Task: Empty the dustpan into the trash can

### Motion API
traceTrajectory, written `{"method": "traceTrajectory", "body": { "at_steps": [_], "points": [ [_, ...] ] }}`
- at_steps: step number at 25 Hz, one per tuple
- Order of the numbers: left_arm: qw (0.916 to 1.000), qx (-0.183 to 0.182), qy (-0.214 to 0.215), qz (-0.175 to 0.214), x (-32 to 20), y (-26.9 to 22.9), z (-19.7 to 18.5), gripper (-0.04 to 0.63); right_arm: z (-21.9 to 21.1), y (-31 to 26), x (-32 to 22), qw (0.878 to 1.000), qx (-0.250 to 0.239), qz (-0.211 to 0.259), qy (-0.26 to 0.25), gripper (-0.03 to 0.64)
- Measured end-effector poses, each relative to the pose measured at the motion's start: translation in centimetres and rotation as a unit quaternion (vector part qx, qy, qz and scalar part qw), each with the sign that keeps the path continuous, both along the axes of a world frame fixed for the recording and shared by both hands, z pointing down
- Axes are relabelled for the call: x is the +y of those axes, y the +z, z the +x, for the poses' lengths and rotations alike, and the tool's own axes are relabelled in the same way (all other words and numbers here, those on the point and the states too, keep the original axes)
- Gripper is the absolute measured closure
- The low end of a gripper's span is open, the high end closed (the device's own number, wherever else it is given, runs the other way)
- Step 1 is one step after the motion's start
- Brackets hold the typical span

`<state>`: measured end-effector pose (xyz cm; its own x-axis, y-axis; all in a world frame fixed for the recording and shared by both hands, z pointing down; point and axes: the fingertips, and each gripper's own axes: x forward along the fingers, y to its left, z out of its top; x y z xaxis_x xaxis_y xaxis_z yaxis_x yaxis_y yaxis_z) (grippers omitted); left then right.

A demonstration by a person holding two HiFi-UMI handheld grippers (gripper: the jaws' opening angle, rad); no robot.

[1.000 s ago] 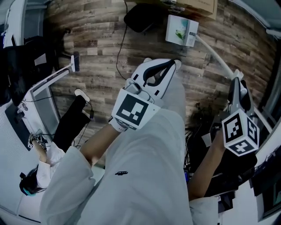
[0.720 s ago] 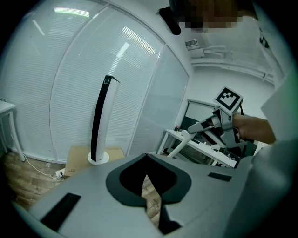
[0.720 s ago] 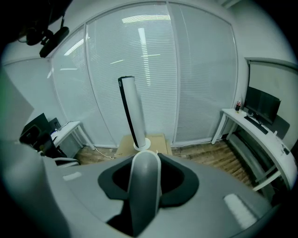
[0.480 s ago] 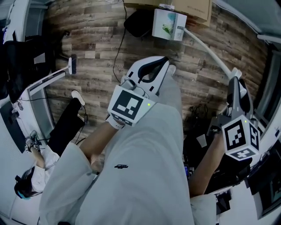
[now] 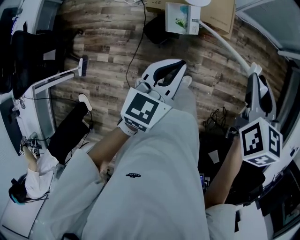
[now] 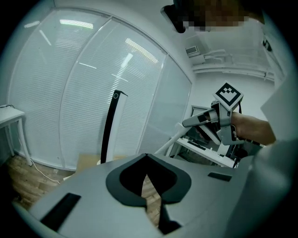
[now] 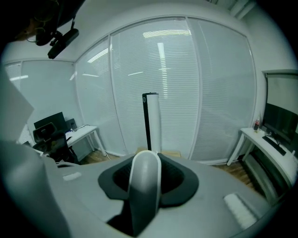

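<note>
My right gripper at the right of the head view is shut on the long white handle of the dustpan. That handle runs up and left to a white pan with a green print hanging over the wooden floor. In the right gripper view the rounded handle end sits between the black pads. My left gripper is at the middle, over a grey trouser leg, jaws together and holding nothing; its own view shows only floor through the slit. The right gripper also shows there. I cannot pick out a trash can.
A cardboard box and a dark object with a cable lie at the top of the floor. A white desk and a seated person's black-trousered leg are at the left. White blinds and a black-and-white post stand ahead.
The dustpan's pan has shifted up and left in the head view as the right gripper lifted its handle. The left gripper has risen a little too. Both grips look unchanged.
</note>
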<state>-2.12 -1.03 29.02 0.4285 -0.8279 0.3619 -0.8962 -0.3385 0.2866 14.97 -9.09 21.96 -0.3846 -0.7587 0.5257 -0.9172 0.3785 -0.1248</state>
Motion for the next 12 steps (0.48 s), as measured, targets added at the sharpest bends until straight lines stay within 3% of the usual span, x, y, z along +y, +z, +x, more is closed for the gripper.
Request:
{"method": "traceTrajectory", "body": {
  "at_steps": [5, 12],
  "points": [
    [0.9998, 0.001, -0.020, -0.002, 0.7, -0.4, -1.9, 0.589, -2.8, -0.4, -1.1, 0.999, 0.015, 0.023, -0.030, 0.502],
    [0.9980, -0.002, -0.063, 0.000, 0.6, -0.4, -4.9, 0.589, -7.6, -0.8, -3.0, 0.990, 0.067, 0.059, -0.113, 0.503]
  ]
}}
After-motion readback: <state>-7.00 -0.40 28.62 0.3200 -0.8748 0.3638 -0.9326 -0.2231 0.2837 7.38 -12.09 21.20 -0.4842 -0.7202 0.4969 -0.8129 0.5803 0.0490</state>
